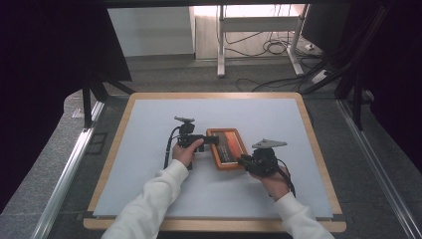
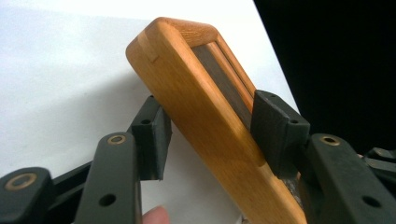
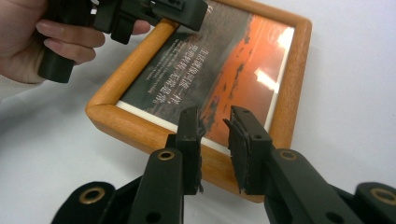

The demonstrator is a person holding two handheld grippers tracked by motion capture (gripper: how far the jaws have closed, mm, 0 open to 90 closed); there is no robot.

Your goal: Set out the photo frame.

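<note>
Table (image 1: 149,189): one, white top with wooden rim. Picture frame (image 1: 227,148): one, wooden, mid-table, left edge tilted up off the surface. Rigid and probably light; glazed front looks fragile and slick, so best taken by the wooden border, never the pane. Grippers: two. Left gripper (image 2: 210,135) clamped across the frame's left edge, one pad beneath, one on the front. Right gripper (image 3: 214,140) at the near right corner, jaws parted, apparently not yet pinching, though contact is hard to judge.
</note>
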